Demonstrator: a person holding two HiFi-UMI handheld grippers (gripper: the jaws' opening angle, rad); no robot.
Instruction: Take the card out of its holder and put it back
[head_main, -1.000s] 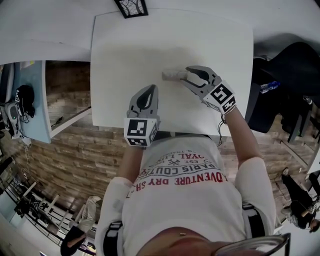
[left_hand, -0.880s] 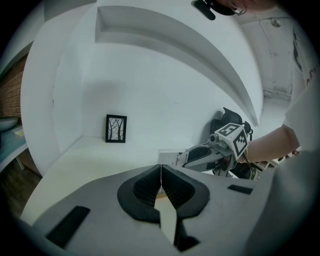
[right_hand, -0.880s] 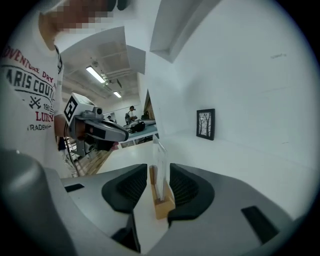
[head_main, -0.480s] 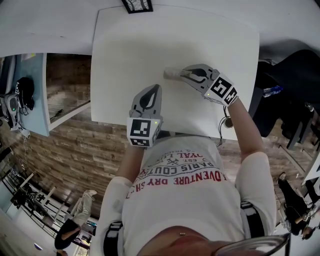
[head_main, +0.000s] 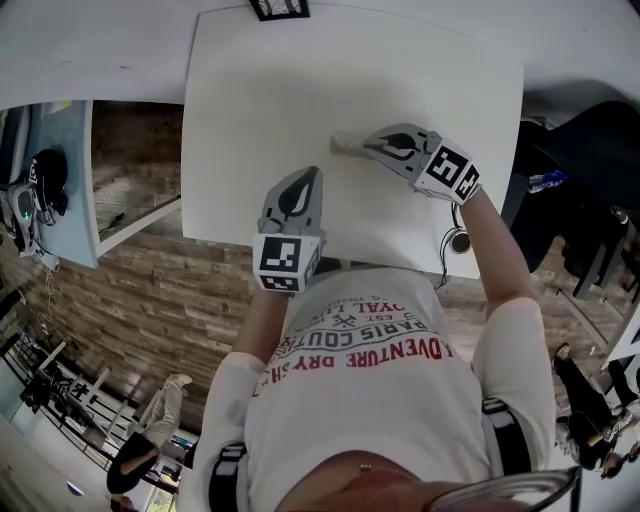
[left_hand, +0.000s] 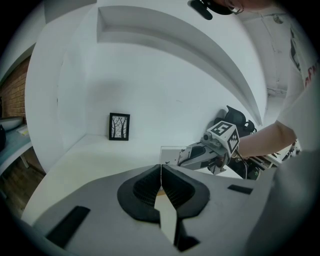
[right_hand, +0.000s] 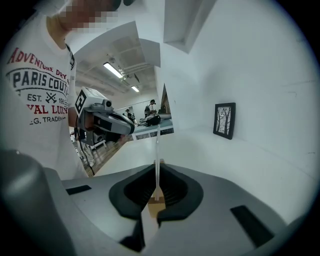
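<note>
- The person's white printed T-shirt (head_main: 360, 400) filled the near foreground at 6 o'clock in the head view.
- Just beyond it, the left gripper (head_main: 308, 180) hovered over the near edge of the white table (head_main: 250, 100), at about 7 o'clock from the table's middle. It pointed toward 12 o'clock, and its jaws were clenched together with nothing between them.
- Farther out, the right gripper (head_main: 372, 146) reached in from 4 o'clock, its tips aimed toward 9 o'clock. Its jaws were closing, with the pads pinching the thin card (right_hand: 158, 145) between them.
- The card stood upright and edge-on to that gripper, near the middle of the table. Its lower edge sat in a small wooden holder (right_hand: 156, 202) just under the jaws.
- The card lay at about 1 o'clock from the left gripper, apart from it.
- Farthest off, a small black framed picture (head_main: 278, 8) leaned at the table's back edge, at 11 o'clock from the card, against the white wall.
</note>
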